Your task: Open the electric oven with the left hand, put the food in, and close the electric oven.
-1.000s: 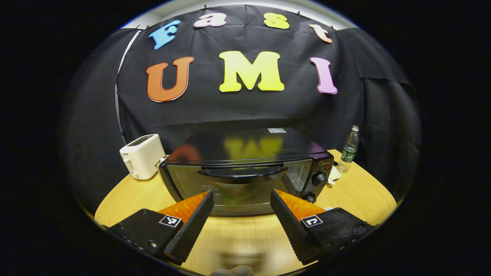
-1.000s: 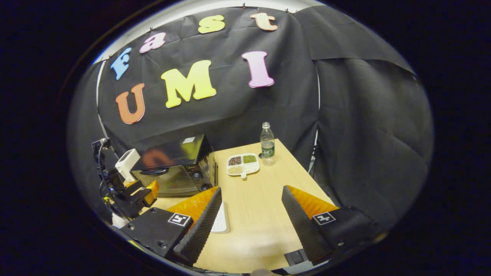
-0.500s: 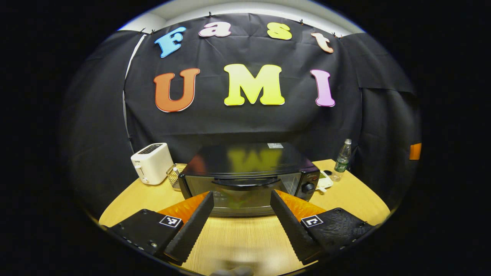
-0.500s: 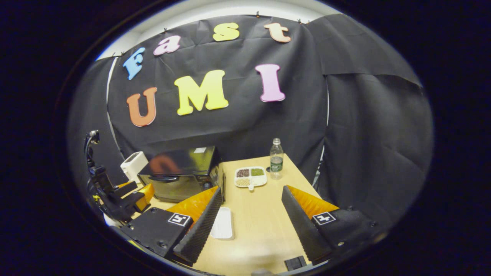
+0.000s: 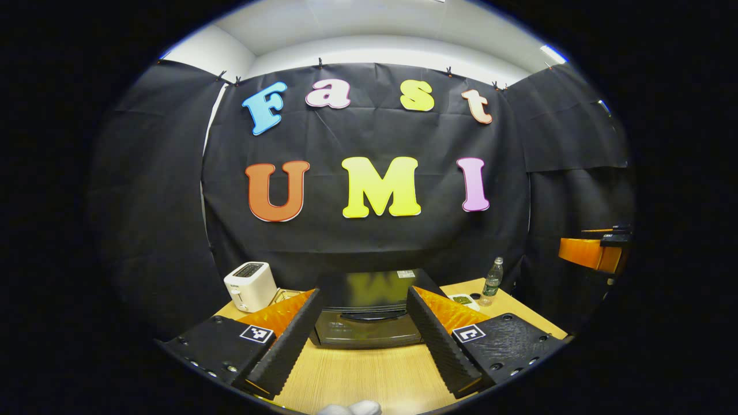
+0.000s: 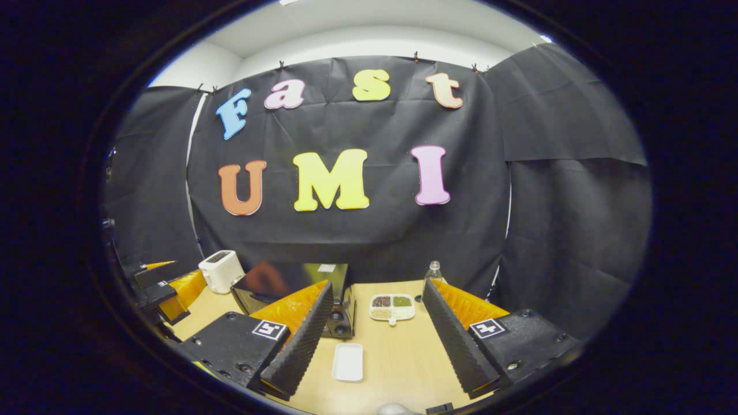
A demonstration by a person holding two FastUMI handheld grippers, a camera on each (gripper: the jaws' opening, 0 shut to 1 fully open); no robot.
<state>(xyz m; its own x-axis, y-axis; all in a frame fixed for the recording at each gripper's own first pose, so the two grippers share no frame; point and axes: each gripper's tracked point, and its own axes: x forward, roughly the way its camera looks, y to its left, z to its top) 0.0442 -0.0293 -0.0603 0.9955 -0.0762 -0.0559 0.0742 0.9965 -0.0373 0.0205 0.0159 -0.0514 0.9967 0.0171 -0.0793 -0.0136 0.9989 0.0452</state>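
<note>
The black electric oven (image 5: 369, 323) stands on the wooden table (image 5: 369, 374) with its door shut, handle across the top of the glass. My left gripper (image 5: 363, 293) hovers open in front of it, well back, holding nothing. In the right gripper view the oven (image 6: 271, 282) is partly behind my finger. My right gripper (image 6: 377, 283) is open and empty above the table. A white divided plate (image 6: 392, 306) of grains and beans lies right of the oven. A small white rectangular tray (image 6: 348, 363) lies nearer me. The left gripper (image 6: 164, 287) shows at the far left.
A white toaster (image 5: 249, 285) stands left of the oven. A water bottle (image 5: 492, 280) stands at the table's back right near the divided plate (image 5: 461, 300). The right gripper (image 5: 594, 253) hangs at the right edge of the left gripper view.
Both grippers have drawn back from the oven and tilted upward, so the oven and table look smaller and lower. The door has stayed shut and both grippers open.
</note>
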